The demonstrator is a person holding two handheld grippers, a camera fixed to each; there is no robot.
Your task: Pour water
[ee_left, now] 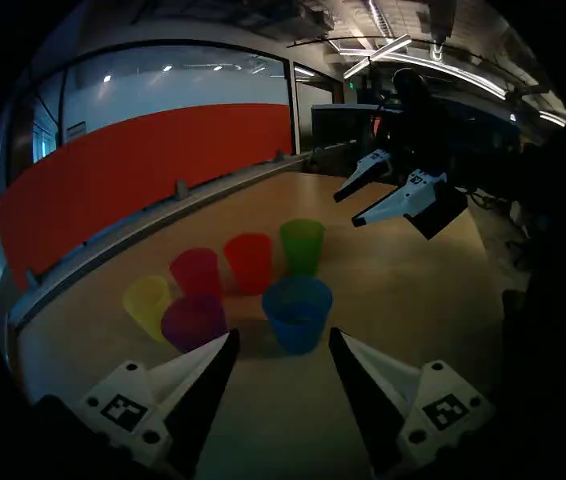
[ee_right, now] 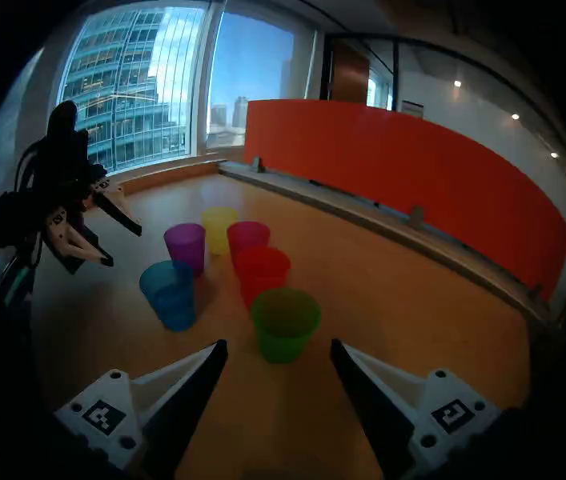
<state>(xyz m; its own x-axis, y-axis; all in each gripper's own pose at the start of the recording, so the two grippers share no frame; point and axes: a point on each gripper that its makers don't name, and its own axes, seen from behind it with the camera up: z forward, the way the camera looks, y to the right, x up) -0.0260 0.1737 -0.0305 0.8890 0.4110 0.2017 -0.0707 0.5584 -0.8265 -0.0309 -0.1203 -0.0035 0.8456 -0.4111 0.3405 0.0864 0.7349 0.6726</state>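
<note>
Left hand-held gripper [ee_left: 283, 334] hangs low over the worktop [ee_left: 419, 296], jaws spread wide with nothing between them. The blue cup [ee_left: 297, 312] stands just ahead of the gap. The right hand-held gripper [ee_right: 278, 346] is likewise released and empty. It faces the cluster from the opposite side, with the green cup [ee_right: 285, 324] nearest its fingertips.

The task's things are six coloured plastic cups, upright and bunched near the middle of the worktop. The blue cup and the purple cup [ee_left: 193, 322] are on the left gripper's side. The yellow cup [ee_left: 146, 302], pink cup [ee_left: 196, 272] and red cup [ee_left: 248, 262] run in a row behind them, and the green cup is farthest off. I cannot tell whether any of them holds water.

The cups look thin-walled and light, likely to flex under a hard squeeze and to slip if pinched at the rim. A gentle hold across the mid-wall seems best, keeping the cup level until it is over the receiving cup.

The neighbours crowd in: the purple cup stands just beside the blue, and the red close behind the green, so a finger sliding in could tip one. Beyond the cups, an orange partition [ee_left: 138, 168] runs along the worktop's far edge.
</note>
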